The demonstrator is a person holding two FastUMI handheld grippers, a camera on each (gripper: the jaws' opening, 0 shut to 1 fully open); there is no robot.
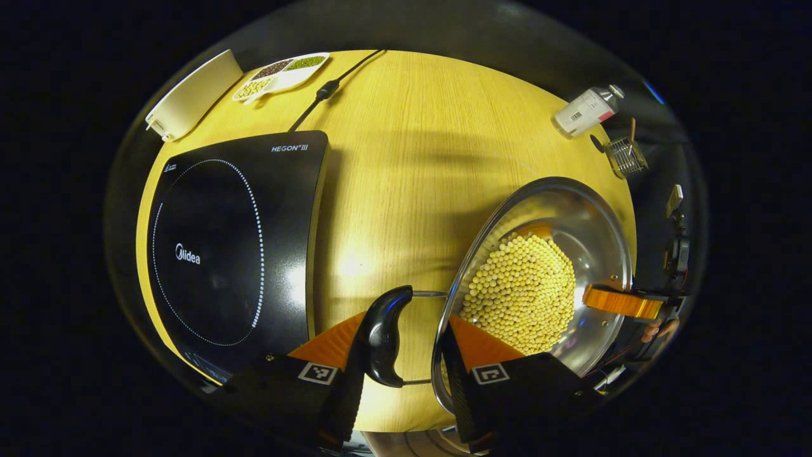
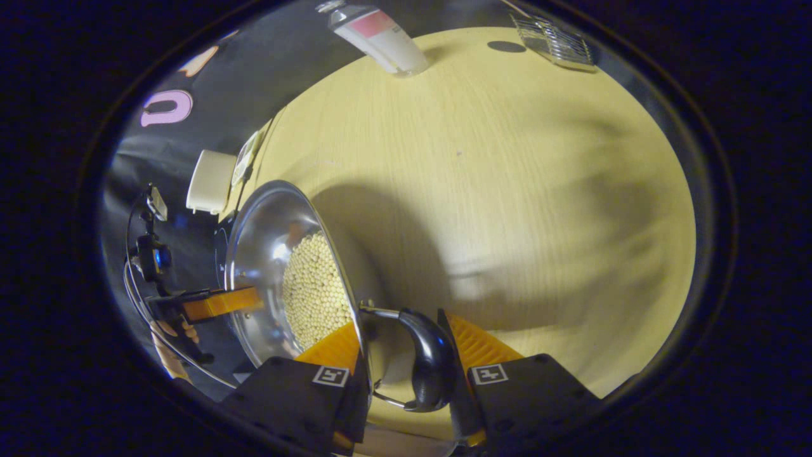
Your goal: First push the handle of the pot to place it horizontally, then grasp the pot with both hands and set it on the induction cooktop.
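A shiny round steel pot (image 1: 564,254), heaped with small pale yellow beans (image 1: 520,295), is seen over a pale wood-grain table (image 1: 412,146). Its rim is thin and bright, its inner wall mirror-smooth. Two glossy black curved handles are carried on thin wire loops at opposite sides of the rim.

In the left gripper view, the left gripper (image 1: 403,346) is closed around one black handle (image 1: 384,336): one finger lies against the handle's outer side, the other against the pot's rim side, so the handle is clamped between them. To the left of the pot, just beside this handle, a flat black glass induction cooktop (image 1: 228,247) with a dotted ring is laid on the table. The pot is not on it. At the pot's far side, the right gripper's finger (image 1: 622,303) is seen at the rim.

In the right gripper view, the right gripper (image 2: 406,355) is clenched on the other black handle (image 2: 428,368), which is held between its ridged fingers, with the pot's wall just left of it. Whether the pot's base touches the table cannot be told.

Farther off, a white bottle (image 1: 587,111), a small wire basket (image 1: 627,157), a divided dish (image 1: 282,75) of beans, a cream rectangular box (image 1: 193,95) and a black cable (image 1: 330,89) are set on the table.
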